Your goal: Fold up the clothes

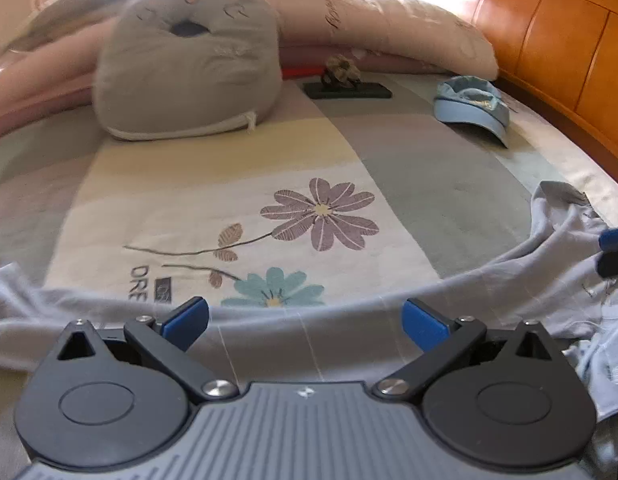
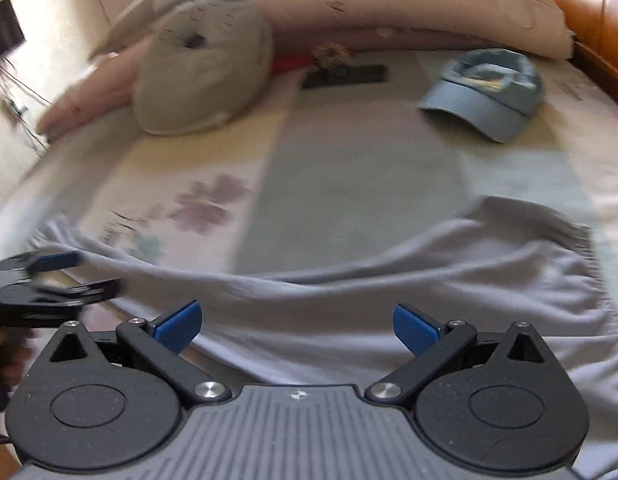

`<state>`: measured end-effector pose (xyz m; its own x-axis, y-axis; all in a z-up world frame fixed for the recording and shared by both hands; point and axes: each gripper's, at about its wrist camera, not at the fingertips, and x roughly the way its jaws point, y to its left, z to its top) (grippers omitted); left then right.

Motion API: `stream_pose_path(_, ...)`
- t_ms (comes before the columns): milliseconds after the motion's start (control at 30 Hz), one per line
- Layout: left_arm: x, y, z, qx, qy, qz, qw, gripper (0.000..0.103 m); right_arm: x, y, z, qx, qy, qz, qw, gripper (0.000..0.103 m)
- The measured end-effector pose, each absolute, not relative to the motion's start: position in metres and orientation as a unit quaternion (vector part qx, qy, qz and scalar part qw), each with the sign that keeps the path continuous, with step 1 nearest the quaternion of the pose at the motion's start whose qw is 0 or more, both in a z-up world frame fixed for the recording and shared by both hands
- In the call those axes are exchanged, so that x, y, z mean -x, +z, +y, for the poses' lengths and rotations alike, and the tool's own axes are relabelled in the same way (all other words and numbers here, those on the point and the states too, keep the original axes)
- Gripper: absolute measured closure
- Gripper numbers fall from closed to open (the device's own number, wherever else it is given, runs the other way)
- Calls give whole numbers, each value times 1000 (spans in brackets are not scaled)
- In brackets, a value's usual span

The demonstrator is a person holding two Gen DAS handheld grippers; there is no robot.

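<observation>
Pale lavender-grey garment (image 1: 293, 344) at 6 o'clock. Bedsheet (image 1: 409, 184) in cream, grey and pale blue blocks, printed with purple and teal flowers. Light blue cap (image 1: 473, 108) at 2 o'clock. Grey cushion (image 1: 189, 68) at 11 o'clock. Orange-brown wooden headboard (image 1: 557, 40). Blue gripper fingertips (image 1: 187, 320).

Grey cushion (image 1: 189, 64) sits toward the bed's far left, blue cap (image 1: 471, 106) near the far right edge, a dark flat case (image 1: 347, 91) between them, pink pillows (image 1: 389, 28) behind.
</observation>
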<state>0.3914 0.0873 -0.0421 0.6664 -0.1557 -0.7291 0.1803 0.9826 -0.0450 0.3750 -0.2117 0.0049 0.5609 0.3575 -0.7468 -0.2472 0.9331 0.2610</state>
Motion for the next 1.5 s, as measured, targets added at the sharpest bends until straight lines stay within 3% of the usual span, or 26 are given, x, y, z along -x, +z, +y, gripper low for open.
stream_pose_path(133, -411, -73, 100, -19, -89, 444, 891, 1, -363, 7, -172, -32, 146, 451, 880, 0)
stream_pose_path(300, -383, -83, 101, -48, -109, 427, 896, 1, -355, 15, -157, 8, 110, 458, 882, 0)
stream_pose_path(500, -378, -75, 117, -6, -125, 433, 893, 1, -373, 16, -156, -18, 129, 449, 884, 1)
stream_pose_path(667, -382, -63, 130, 62, -113, 436, 891, 1, -402, 6, -152, -15, 173, 460, 871, 46)
stream_pose_path(767, -383, -50, 132, 85, -85, 421, 899, 1, -423, -4, -154, -2, 195, 470, 861, 63)
stream_pose_path(867, -391, -41, 126, 70, -46, 418, 904, 1, -442, -16, -157, 16, 213, 479, 852, 70)
stream_pose_path(1233, -437, -56, 73, 6, -19, 447, 895, 1, -454, -43, -159, 83, 291, 486, 820, 71)
stream_pose_path(1367, -418, -73, 65, 1, -14, 478, 878, 1, -436, -49, -165, 81, 302, 489, 815, 70)
stream_pose_path(1500, -391, -73, 63, 4, -12, 461, 887, 1, -423, -50, -173, 59, 305, 492, 814, 68)
